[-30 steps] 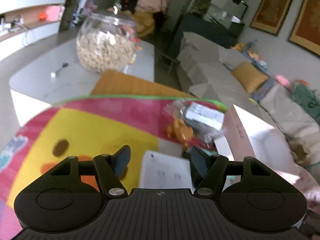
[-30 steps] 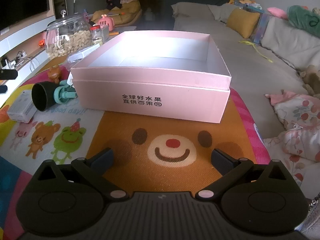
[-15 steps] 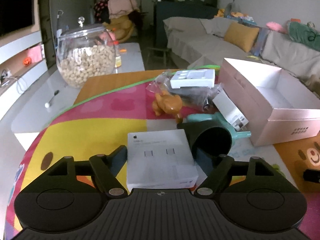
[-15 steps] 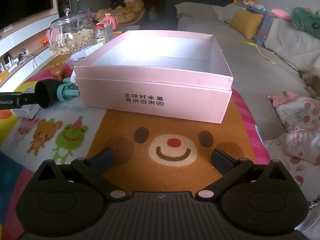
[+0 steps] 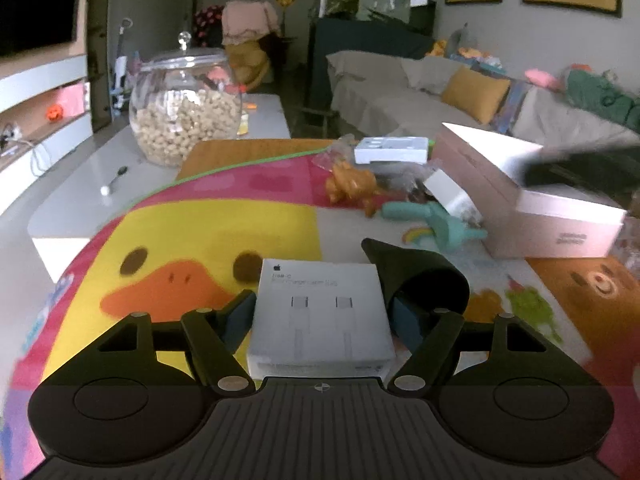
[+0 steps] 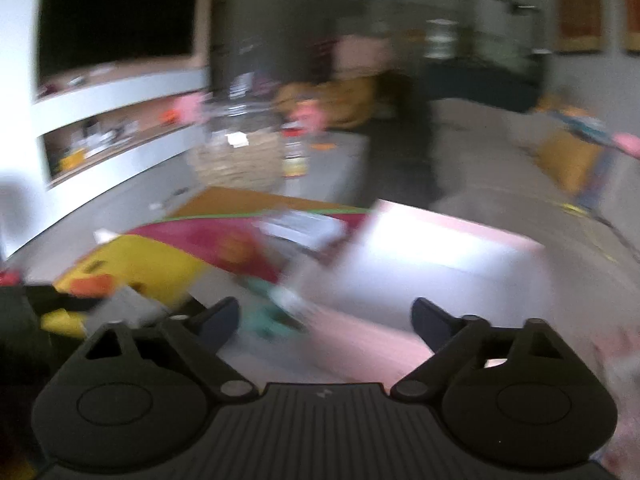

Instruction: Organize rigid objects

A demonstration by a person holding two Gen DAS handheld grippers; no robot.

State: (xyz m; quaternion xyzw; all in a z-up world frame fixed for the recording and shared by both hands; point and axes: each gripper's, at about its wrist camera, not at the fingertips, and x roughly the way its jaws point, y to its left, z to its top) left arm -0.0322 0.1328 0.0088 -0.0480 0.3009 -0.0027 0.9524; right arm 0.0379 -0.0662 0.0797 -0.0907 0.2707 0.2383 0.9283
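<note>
With my left gripper [image 5: 320,314] straddling the white cable box [image 5: 320,316] at the lower centre of the left wrist view, its jaws stand apart and are closing, a pad at each side of the box with a sliver of gap showing, so nothing is clamped yet. I judge the step in hand is to pinch this box and carry it to the pink box [image 5: 532,200] at the right edge of the frame. To do it well I want the pads square on the two side walls, low enough to bite cardboard and not just skim the lid, and centred along its length so it does not swing. Touching the right pad's far side is the black cup [image 5: 420,280], lying on its side with its mouth toward me; I would keep that finger from snagging its rim. Farther up the colourful mat [image 5: 192,240] lie a teal toy [image 5: 436,220], an orange figurine [image 5: 352,186] and a second white box [image 5: 390,149], with a glass jar [image 5: 186,116] at upper left. My right gripper [image 6: 326,320] is badly blurred in its own view; its jaws are apart and closing, with nothing between them, over the pink box's near wall.
</note>
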